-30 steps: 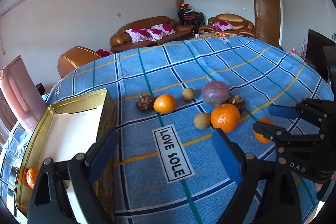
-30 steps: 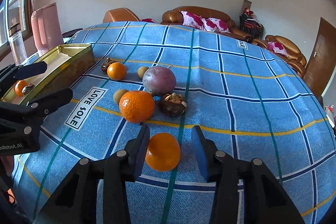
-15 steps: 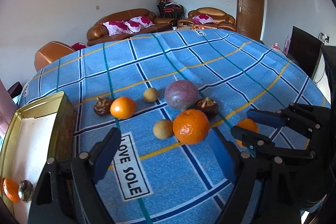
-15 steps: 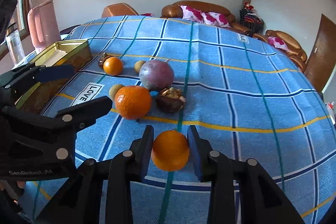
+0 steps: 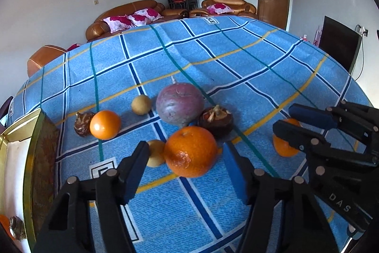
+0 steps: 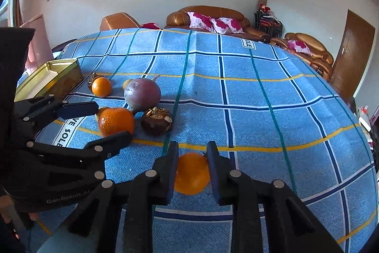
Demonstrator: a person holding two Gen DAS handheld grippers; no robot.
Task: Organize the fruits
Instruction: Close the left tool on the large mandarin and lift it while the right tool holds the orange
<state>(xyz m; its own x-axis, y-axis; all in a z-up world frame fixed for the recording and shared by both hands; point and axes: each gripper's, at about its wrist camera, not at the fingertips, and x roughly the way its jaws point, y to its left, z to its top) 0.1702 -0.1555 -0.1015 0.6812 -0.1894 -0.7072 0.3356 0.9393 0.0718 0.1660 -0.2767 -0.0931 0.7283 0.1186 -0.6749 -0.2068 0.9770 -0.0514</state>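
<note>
Pinching a small smooth orange (image 6: pixel 192 173) between its black fingers, the right hand-held gripper (image 6: pixel 192 168) has that fruit secured just above the blue plaid tablecloth (image 6: pixel 260 96). The left hand-held gripper (image 5: pixel 187 158) has just been closing around the large dimpled orange (image 5: pixel 191 151), its blue pads still apart from the peel. Both picks look underway; next, the left must finish its squeeze, then each fruit needs carrying to the gold rectangular tin (image 6: pixel 51 68) at the table's left edge.
</note>
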